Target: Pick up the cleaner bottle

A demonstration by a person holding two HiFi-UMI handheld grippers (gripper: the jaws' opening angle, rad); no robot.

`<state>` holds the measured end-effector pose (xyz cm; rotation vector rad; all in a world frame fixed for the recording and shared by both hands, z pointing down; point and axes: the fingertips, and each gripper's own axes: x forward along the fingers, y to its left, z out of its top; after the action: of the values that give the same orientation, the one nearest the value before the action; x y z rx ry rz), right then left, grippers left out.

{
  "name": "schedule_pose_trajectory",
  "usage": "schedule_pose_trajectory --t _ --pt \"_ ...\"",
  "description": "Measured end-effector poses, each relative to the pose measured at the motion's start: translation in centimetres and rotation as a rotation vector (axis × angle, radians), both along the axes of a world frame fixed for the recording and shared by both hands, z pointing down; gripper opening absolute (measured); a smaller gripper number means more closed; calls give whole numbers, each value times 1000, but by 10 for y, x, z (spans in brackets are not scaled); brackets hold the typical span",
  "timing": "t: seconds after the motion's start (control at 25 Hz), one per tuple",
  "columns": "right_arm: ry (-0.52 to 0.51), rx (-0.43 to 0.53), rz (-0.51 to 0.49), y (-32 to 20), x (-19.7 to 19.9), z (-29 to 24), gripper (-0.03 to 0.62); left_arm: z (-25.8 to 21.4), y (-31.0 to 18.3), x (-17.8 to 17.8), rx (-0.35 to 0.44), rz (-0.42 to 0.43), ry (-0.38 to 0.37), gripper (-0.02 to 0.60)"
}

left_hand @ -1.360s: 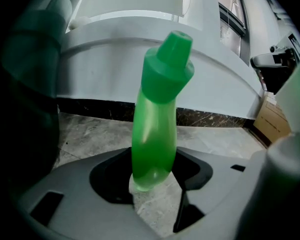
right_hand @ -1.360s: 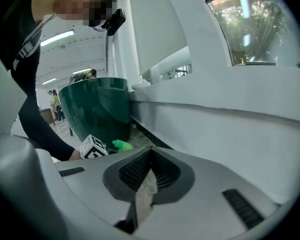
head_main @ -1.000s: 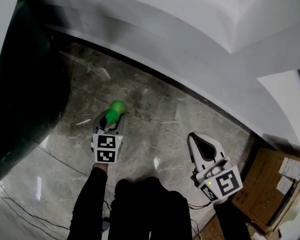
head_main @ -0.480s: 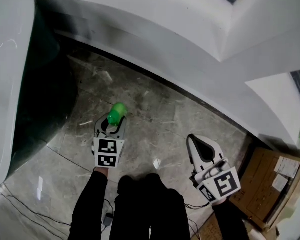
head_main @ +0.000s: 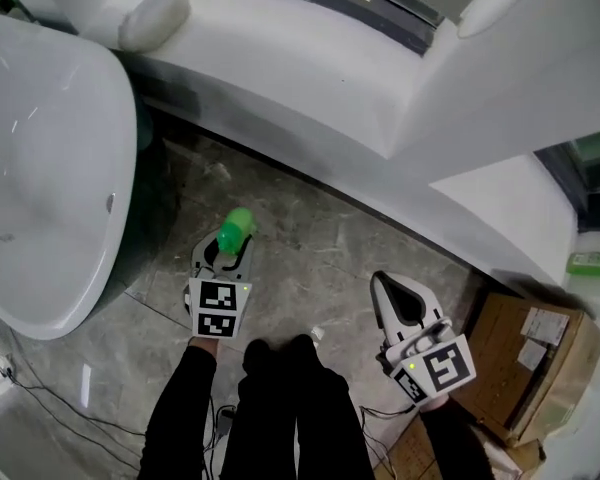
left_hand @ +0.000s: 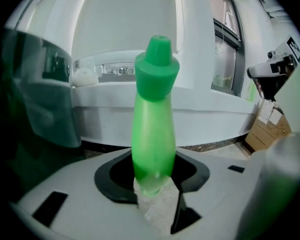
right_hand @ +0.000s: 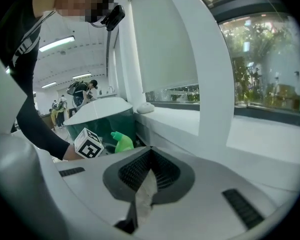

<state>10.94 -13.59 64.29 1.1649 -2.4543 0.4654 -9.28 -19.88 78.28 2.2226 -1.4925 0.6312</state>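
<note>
The cleaner bottle (head_main: 235,226) is bright green with a conical cap. It stands upright between the jaws of my left gripper (head_main: 225,248), well above the marble floor. In the left gripper view the bottle (left_hand: 152,134) fills the middle, its lower body clamped by the left gripper (left_hand: 152,171). My right gripper (head_main: 379,281) hangs to the right at about the same height, jaws together and empty. In the right gripper view the right gripper (right_hand: 149,153) points toward the window ledge, with the bottle (right_hand: 121,141) and the left gripper's marker cube (right_hand: 88,143) to its left.
A white round tabletop (head_main: 40,188) over a dark green base stands at the left. A curved white window ledge (head_main: 310,78) runs across the back. Cardboard boxes (head_main: 525,358) sit at the right, with a small green bottle (head_main: 590,263) above them. Cables lie on the floor (head_main: 320,258).
Both grippers have risen away from the floor, the left one carrying the green bottle with it. More of the white tabletop and ledge has come into view.
</note>
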Motion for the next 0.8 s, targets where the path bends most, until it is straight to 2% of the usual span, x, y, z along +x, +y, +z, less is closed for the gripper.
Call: schedule_pose_trajectory --t 0.36,0.8 --pt "-23 21 -11 11 -5 -125 2 -146 2 -4 47 12 -29 184" --pt "-48 41 -27 25 -14 -229 3 -264 16 -5 58 -2 -32 184"
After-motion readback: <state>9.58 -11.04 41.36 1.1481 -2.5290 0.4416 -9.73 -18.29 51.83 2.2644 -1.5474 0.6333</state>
